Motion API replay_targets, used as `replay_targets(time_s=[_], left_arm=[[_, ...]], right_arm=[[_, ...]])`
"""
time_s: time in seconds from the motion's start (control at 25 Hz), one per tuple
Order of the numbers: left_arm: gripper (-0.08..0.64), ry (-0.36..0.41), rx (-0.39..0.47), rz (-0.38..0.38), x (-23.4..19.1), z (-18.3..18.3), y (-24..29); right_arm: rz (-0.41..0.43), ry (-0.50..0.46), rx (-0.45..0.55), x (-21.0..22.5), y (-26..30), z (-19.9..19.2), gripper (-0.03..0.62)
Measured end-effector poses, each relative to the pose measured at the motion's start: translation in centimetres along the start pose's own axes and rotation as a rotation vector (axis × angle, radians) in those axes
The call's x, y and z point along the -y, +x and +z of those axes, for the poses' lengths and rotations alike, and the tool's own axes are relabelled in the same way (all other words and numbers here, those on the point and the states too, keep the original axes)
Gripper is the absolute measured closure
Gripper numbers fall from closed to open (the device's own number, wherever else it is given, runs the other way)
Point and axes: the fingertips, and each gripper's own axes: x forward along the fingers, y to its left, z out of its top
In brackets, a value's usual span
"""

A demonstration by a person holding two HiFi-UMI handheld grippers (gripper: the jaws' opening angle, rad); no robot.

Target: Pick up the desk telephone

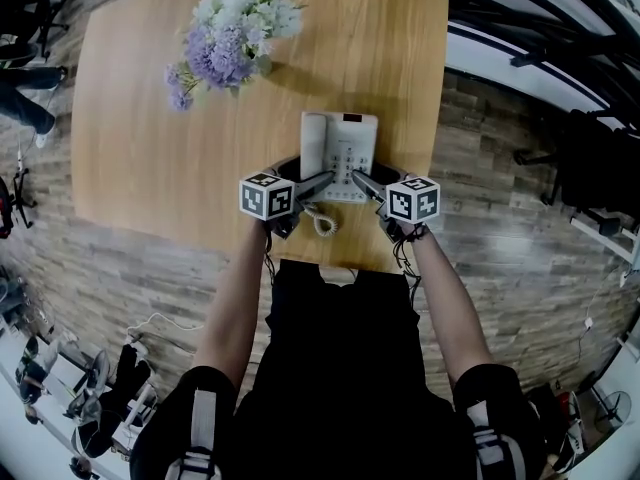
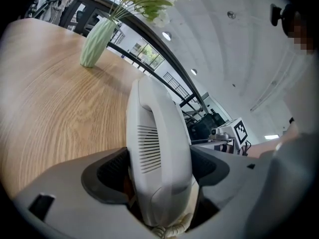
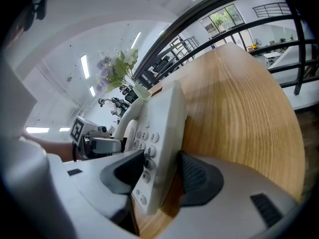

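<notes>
Low in the frame's centre, your left gripper (image 1: 316, 184) is clamped on the handset (image 2: 158, 148), and your right gripper (image 1: 366, 185) grips the keypad side of the desk telephone (image 1: 341, 154). It sits mid-frame, at the near edge of the wooden table (image 1: 140, 128). Beyond, upper left, stand purple flowers (image 1: 226, 40).

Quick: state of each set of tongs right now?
Left tongs: closed on the handset.
Right tongs: closed on the telephone base, keypad side.
</notes>
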Motion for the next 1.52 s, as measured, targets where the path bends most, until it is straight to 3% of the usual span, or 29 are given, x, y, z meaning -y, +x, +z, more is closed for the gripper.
replay_targets(time_s=[0.84, 1.08, 1.52], left_arm=[[0.186, 0.042, -0.077, 0.034, 1.7, -2.1, -0.9], [0.186, 0.038, -0.029, 0.029, 3.1, -1.9, -0.8], [0.186, 0.052, 0.067, 0.043, 6.0, -0.3, -2.8]], right_arm=[[-0.028, 0.074, -0.039, -0.8, -1.4, -2.8, 0.371], [-0.041, 0.052, -0.018, -0.7, -2.9, -2.7, 0.374], [-0.021, -0.073, 0.017, -3.1, -5.6, -0.2, 0.377]])
